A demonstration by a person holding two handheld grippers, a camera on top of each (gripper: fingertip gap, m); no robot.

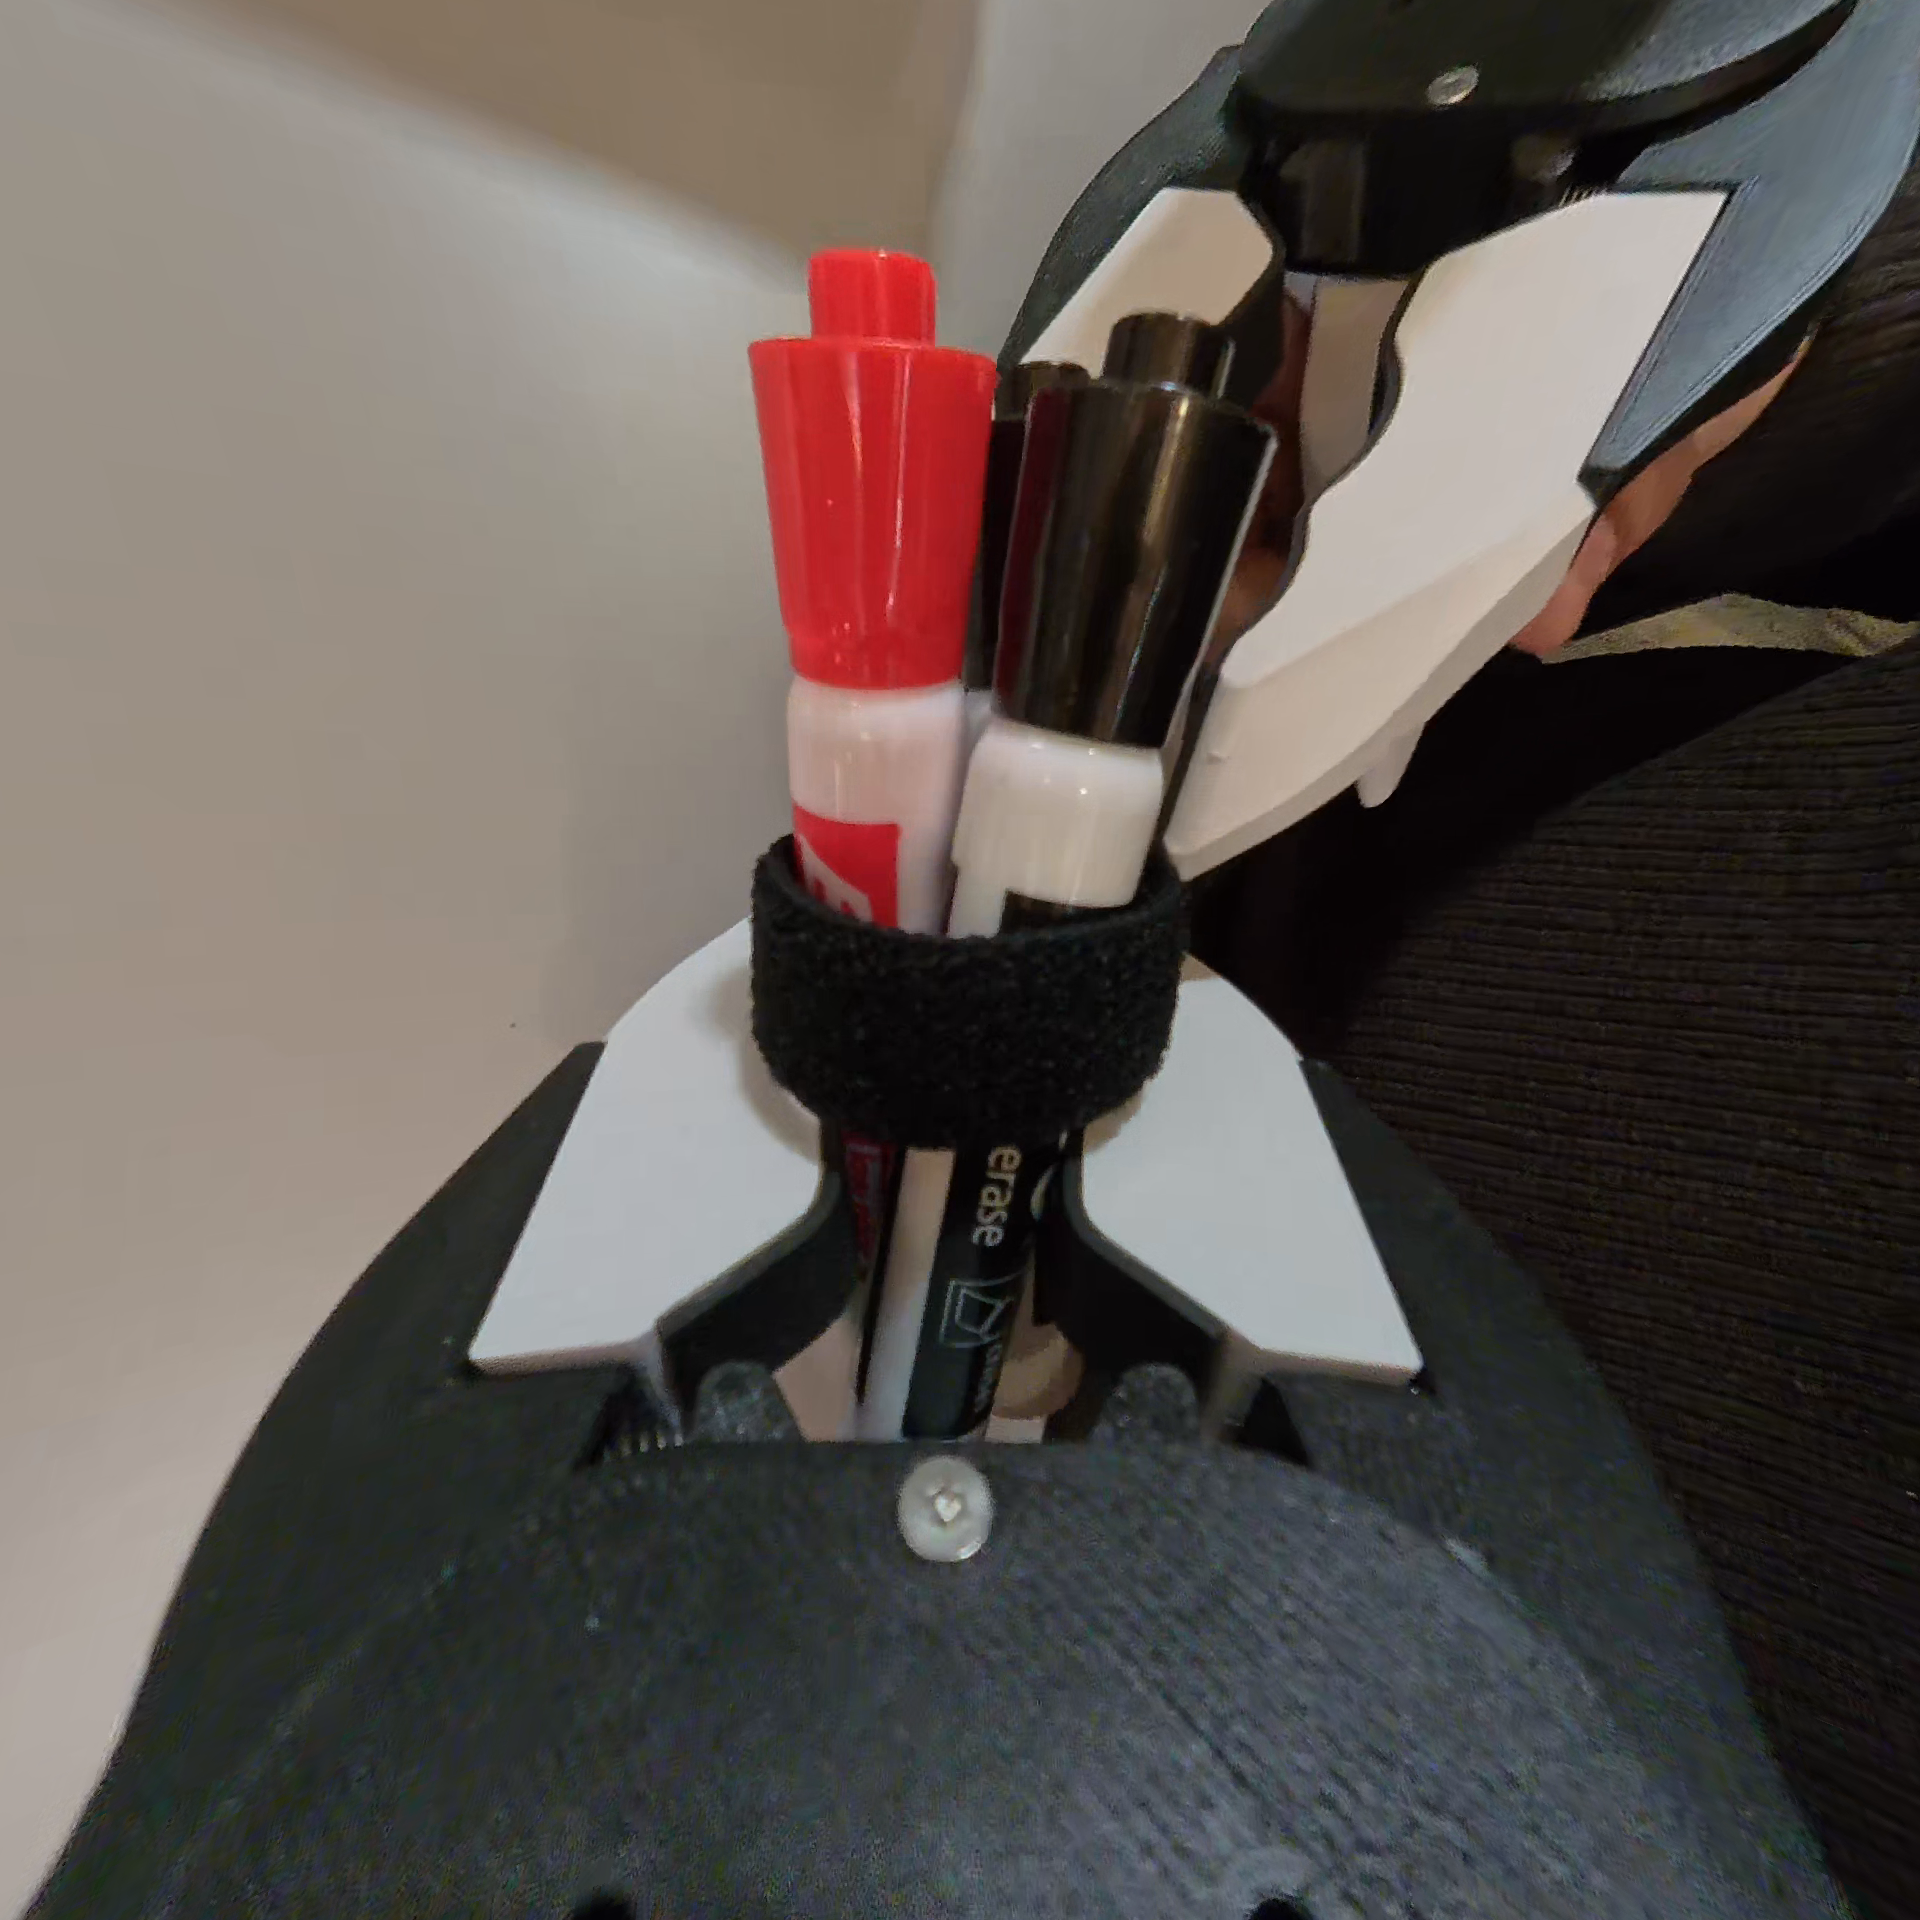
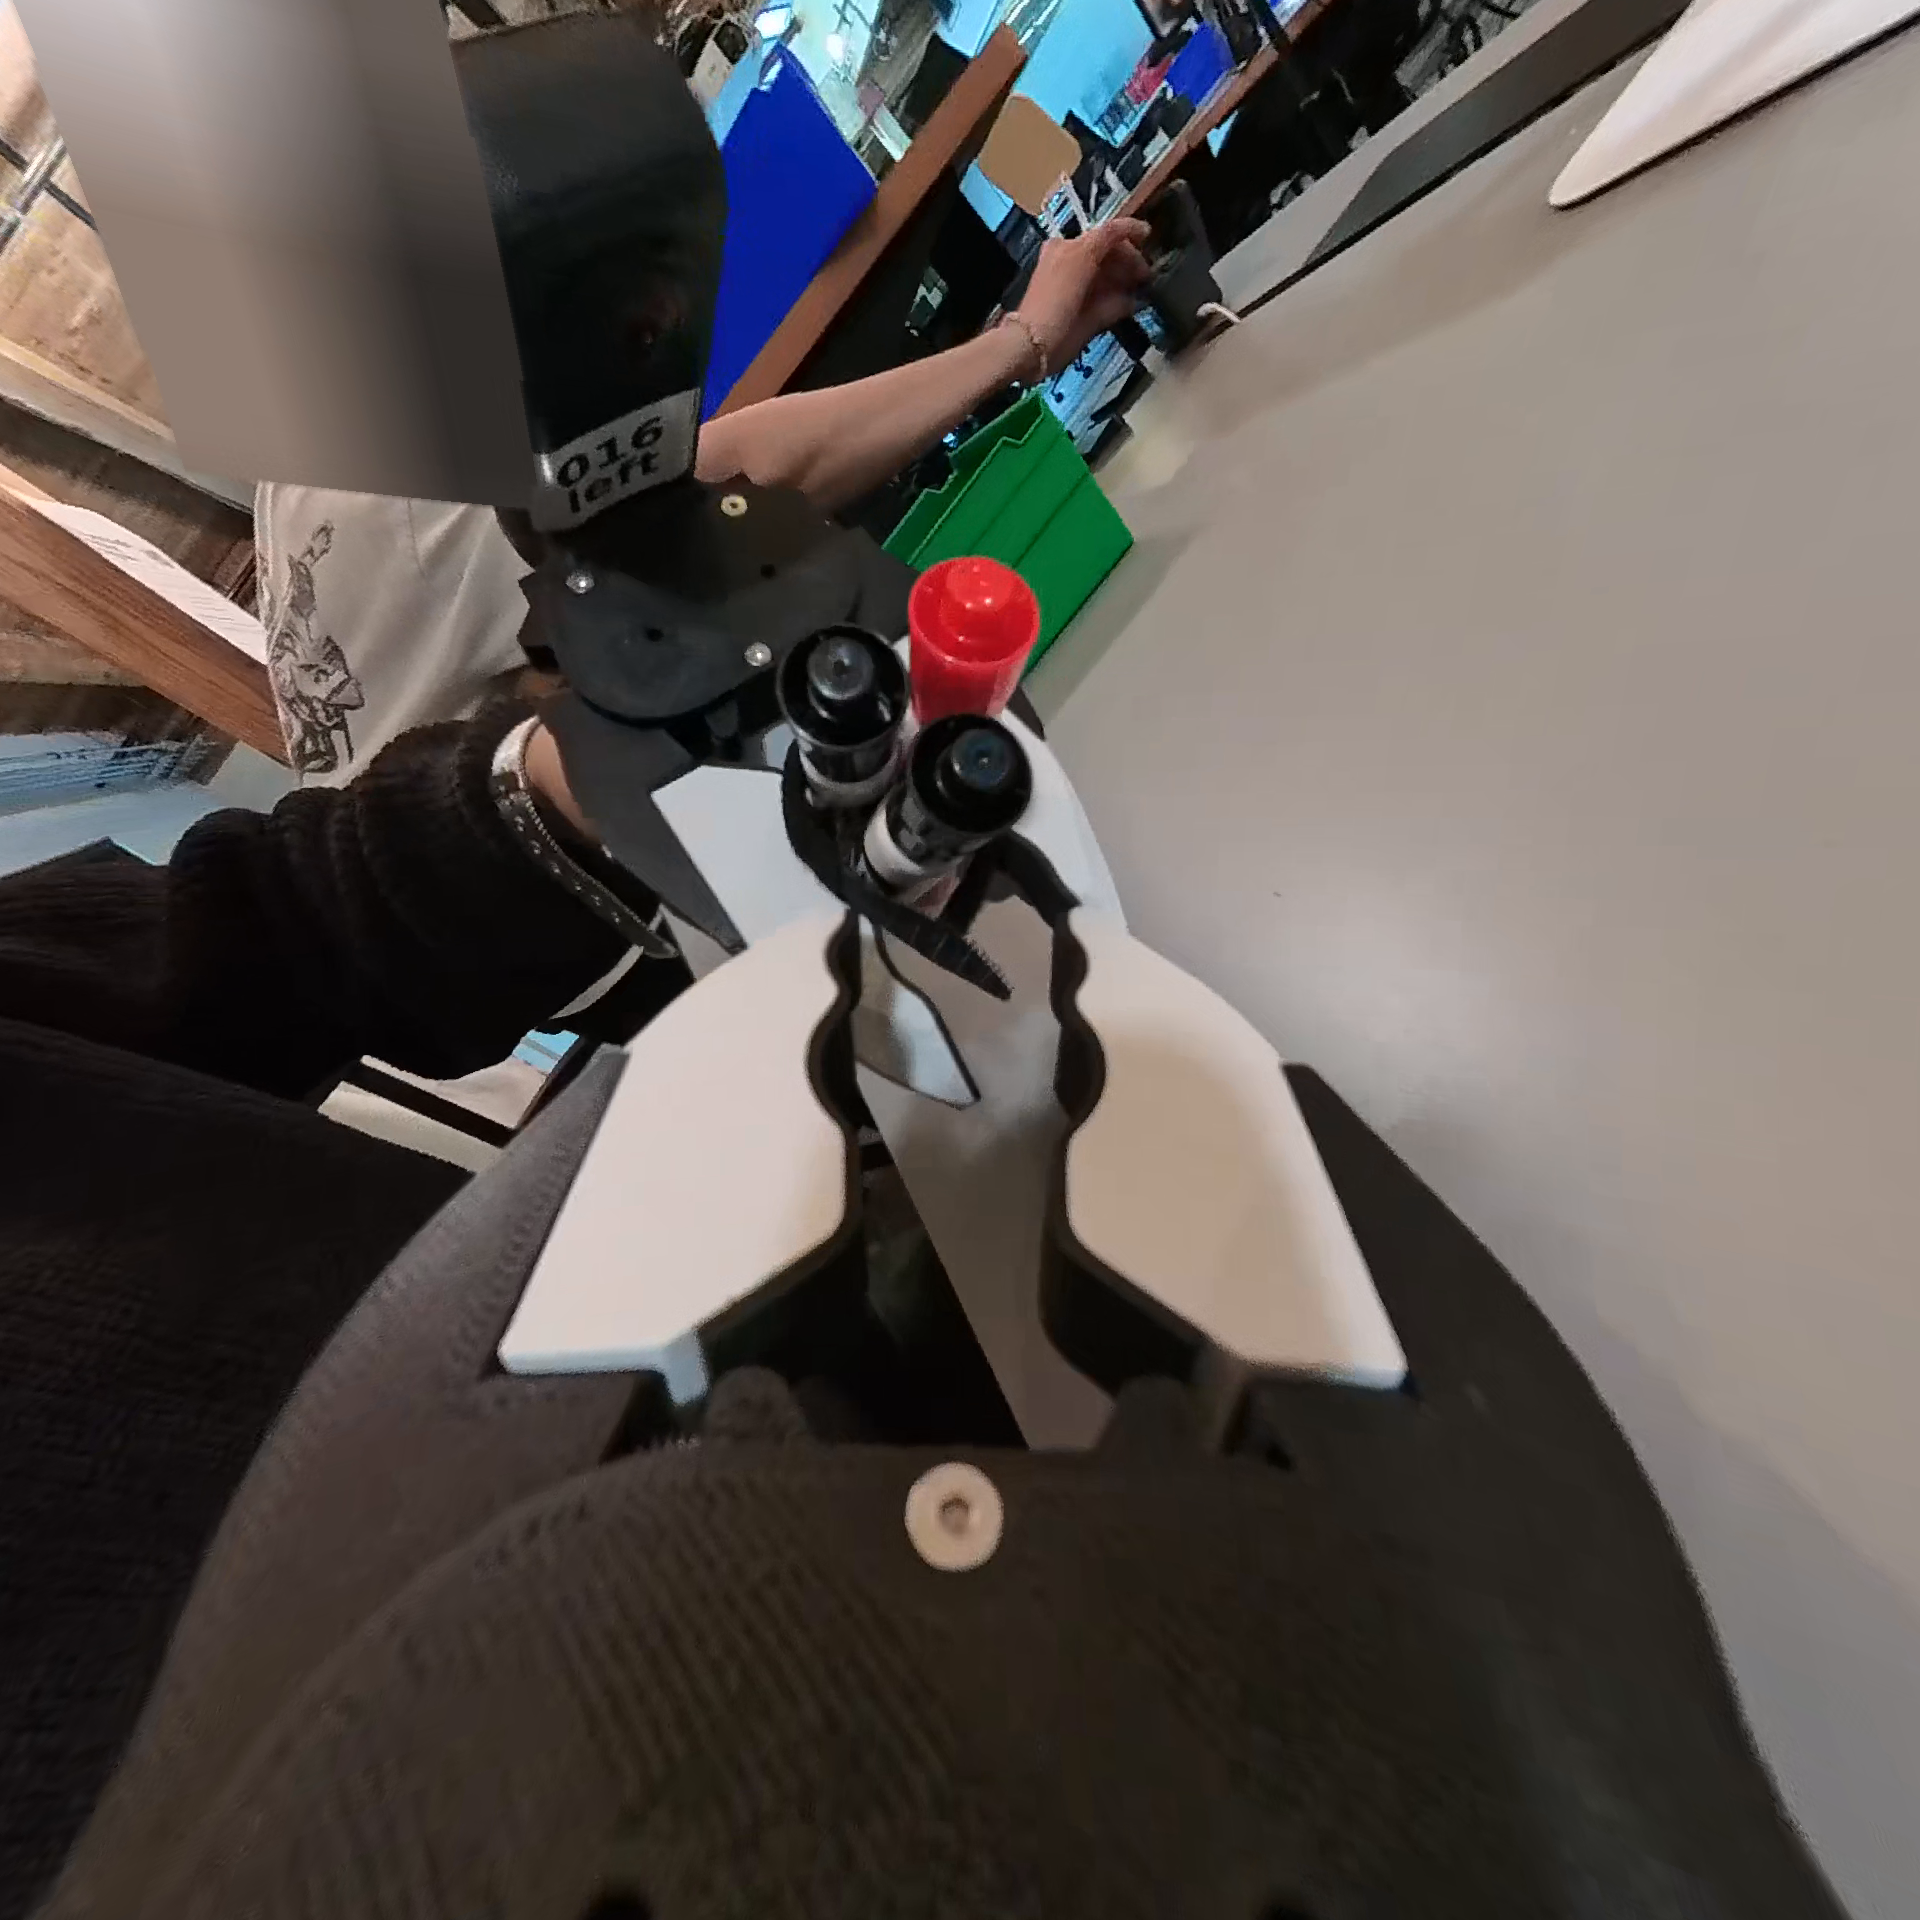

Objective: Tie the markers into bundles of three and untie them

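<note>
My left gripper (image 1: 961, 1049) is shut on a bundle of three markers, one red (image 1: 873, 499) and two black (image 1: 1122, 561), and holds it caps outward. A black hook-and-loop strap (image 1: 966, 1018) wraps the bundle just beyond the left fingertips. My right gripper (image 2: 951, 971) is open, facing the cap ends of the red marker (image 2: 971, 634) and black markers (image 2: 961, 779). The strap's loose tail (image 2: 956, 951) lies between the right fingertips, apart from both. In the left wrist view the right gripper (image 1: 1262, 499) sits close beside the black caps.
The grey table (image 2: 1455, 727) spreads to the right. A green bin (image 2: 1018, 509) stands behind the bundle, and a white board (image 2: 1714, 94) lies at the far right. Another person's arm (image 2: 935, 374) reaches across at the back. A dark sleeve (image 2: 312, 883) is at left. One gripper's finger ends stand about 4 centimetres off the other's.
</note>
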